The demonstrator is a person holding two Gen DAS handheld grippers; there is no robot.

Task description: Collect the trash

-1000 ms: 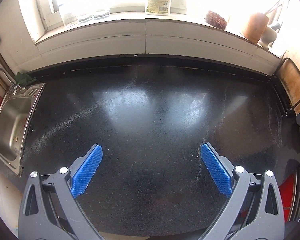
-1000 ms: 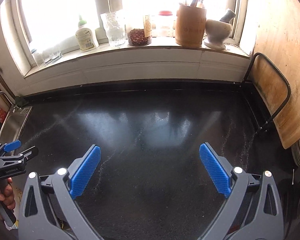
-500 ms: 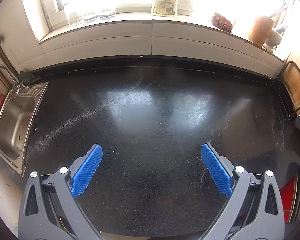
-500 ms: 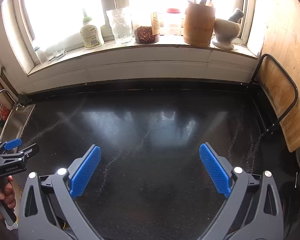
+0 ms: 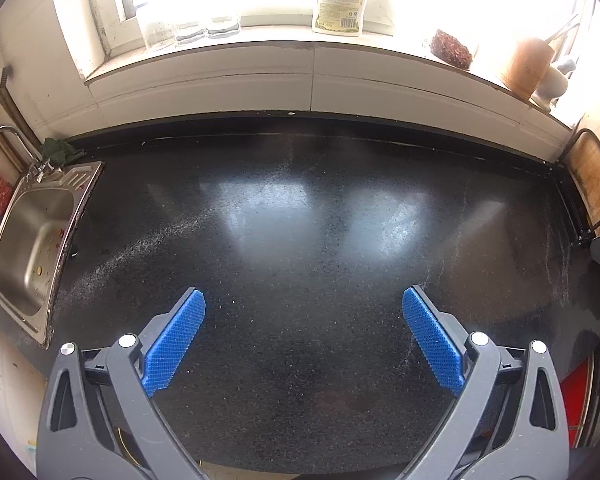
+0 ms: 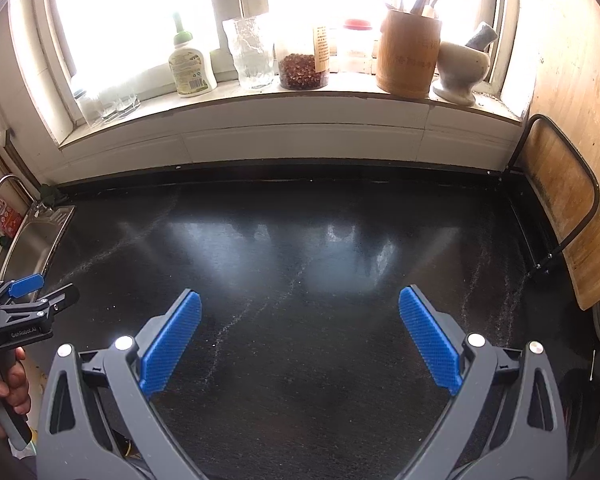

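My left gripper (image 5: 303,336) hangs above the black table (image 5: 300,220), jaws spread wide, nothing between the blue pads (image 5: 176,340). My right gripper (image 6: 300,336) hangs over the same table, jaws likewise spread and holding nothing.

Trash: I can make out no distinct piece of trash on the table in either view. Only pale streaks of fine dust or crumbs (image 5: 148,244) run across the dark surface, one band slanting from the sink (image 5: 36,240) toward the middle, thinner lines (image 6: 476,284) near the right side.

The sink lies at the table's left edge, with a tap (image 5: 4,140) behind it and a few specks in the basin.

On the windowsill (image 6: 300,108), left to right: small glasses (image 6: 112,100), a soap bottle (image 6: 190,68), a tall glass (image 6: 252,56), a jar of red-brown contents (image 6: 304,68), a red-lidded jar (image 6: 354,48), a wooden utensil holder (image 6: 410,52), a mortar with pestle (image 6: 462,68).

A wooden board (image 6: 560,208) leans upright in a black wire rack (image 6: 592,200) at the table's right end.

In the right wrist view, my left hand (image 6: 10,384) grips the left gripper's handle at the frame's left edge.
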